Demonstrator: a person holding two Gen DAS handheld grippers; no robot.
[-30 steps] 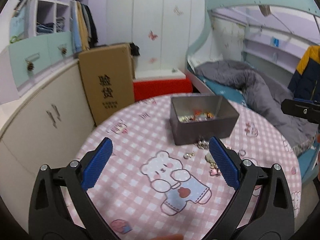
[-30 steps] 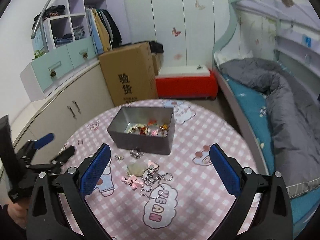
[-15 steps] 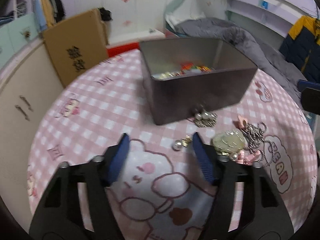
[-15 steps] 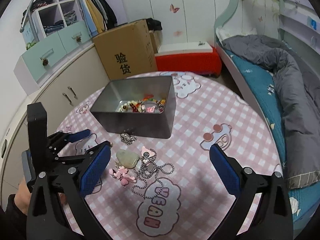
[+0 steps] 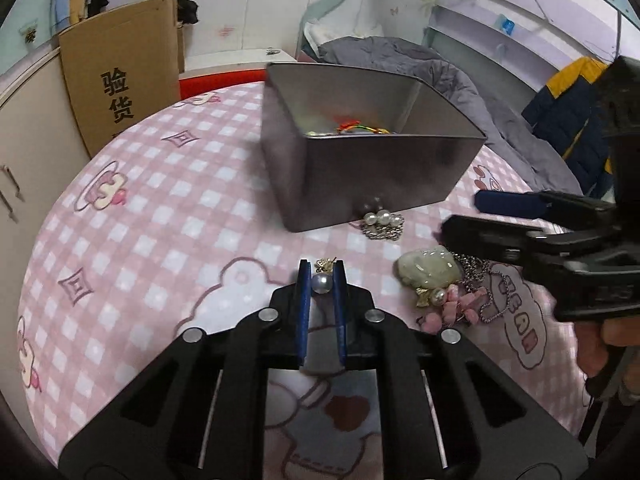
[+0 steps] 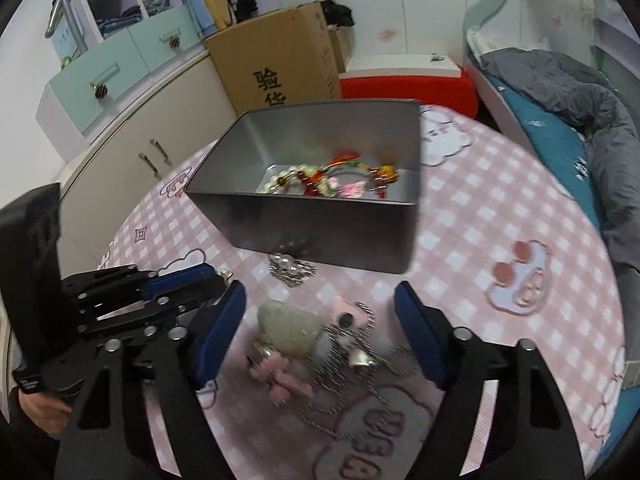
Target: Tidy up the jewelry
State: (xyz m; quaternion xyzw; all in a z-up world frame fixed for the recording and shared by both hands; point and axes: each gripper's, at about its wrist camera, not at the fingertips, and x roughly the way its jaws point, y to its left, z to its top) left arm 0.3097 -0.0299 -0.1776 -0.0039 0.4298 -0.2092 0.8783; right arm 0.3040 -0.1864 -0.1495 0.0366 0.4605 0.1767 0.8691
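My left gripper (image 5: pixel 321 276) pinches a pearl earring (image 5: pixel 322 282) on the pink checked tablecloth (image 5: pixel 168 216), near the grey metal tin (image 5: pixel 372 184). My right gripper (image 6: pixel 320 320) gapes over the jade pendant (image 6: pixel 288 326) and chains (image 6: pixel 352 364).

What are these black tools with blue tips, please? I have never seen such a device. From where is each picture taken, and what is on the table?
No robot here: a person holds a two-finger gripper in each hand, each carrying a forward-looking fisheye camera. One picture looks along the left gripper, shut on a pearl earring. The other looks along the right gripper, open above loose jewelry. On the pink checked tablecloth stand a grey metal tin holding bead bracelets, and beside it a pale green pendant, pink charms and silver chains.
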